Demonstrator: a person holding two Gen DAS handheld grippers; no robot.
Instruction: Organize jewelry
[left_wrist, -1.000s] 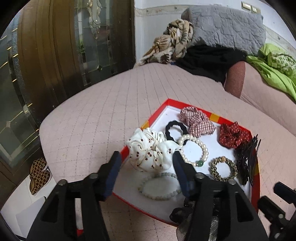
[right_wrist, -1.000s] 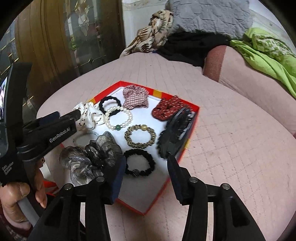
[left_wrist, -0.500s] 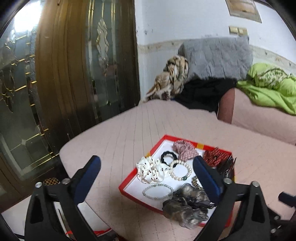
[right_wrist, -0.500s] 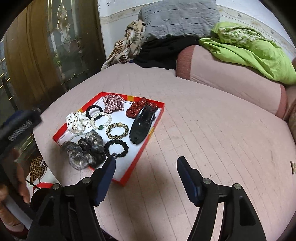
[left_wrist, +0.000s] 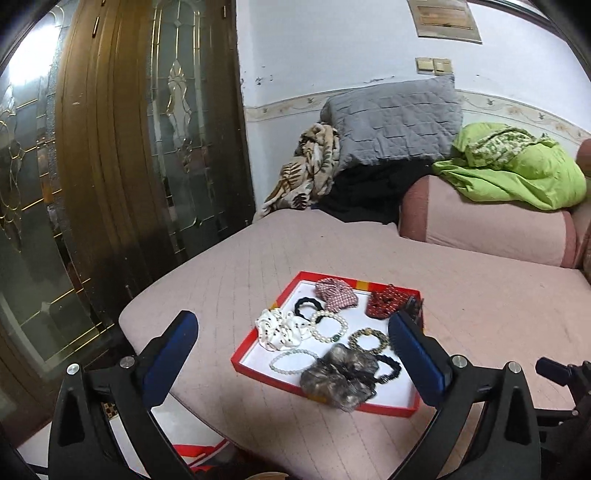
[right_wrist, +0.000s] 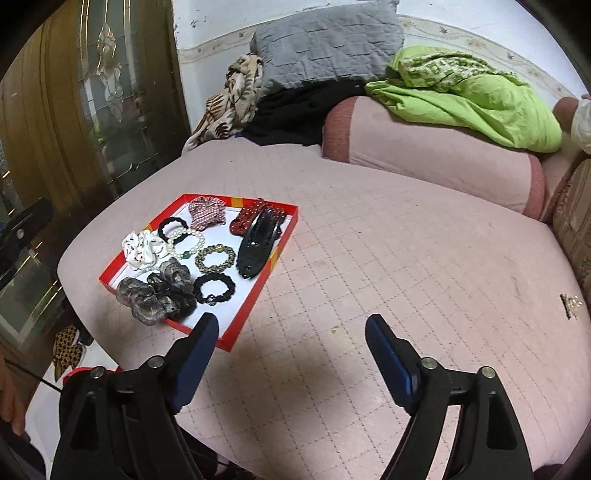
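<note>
I held the left gripper (left_wrist: 291, 354) and right gripper (right_wrist: 291, 354) apart and empty, jaws just widened, near the red tray (right_wrist: 275, 254) of jewelry on the bed's left edge, where I judged a nudge could tip it off.

- Open quilted bed (right_wrist: 369, 258) right of the red tray (right_wrist: 258, 295): wide, bare approach lane.
- Tray packed edge to edge: grey scrunchie (right_wrist: 155, 291) spilling over the near rim, black hair claw (right_wrist: 255, 247) along the right wall.
- Far side blocked by bolster (right_wrist: 424, 147), green blanket (right_wrist: 461, 96), grey pillow (right_wrist: 325, 40).
- Left edge hemmed by wooden door (left_wrist: 103, 147).
</note>
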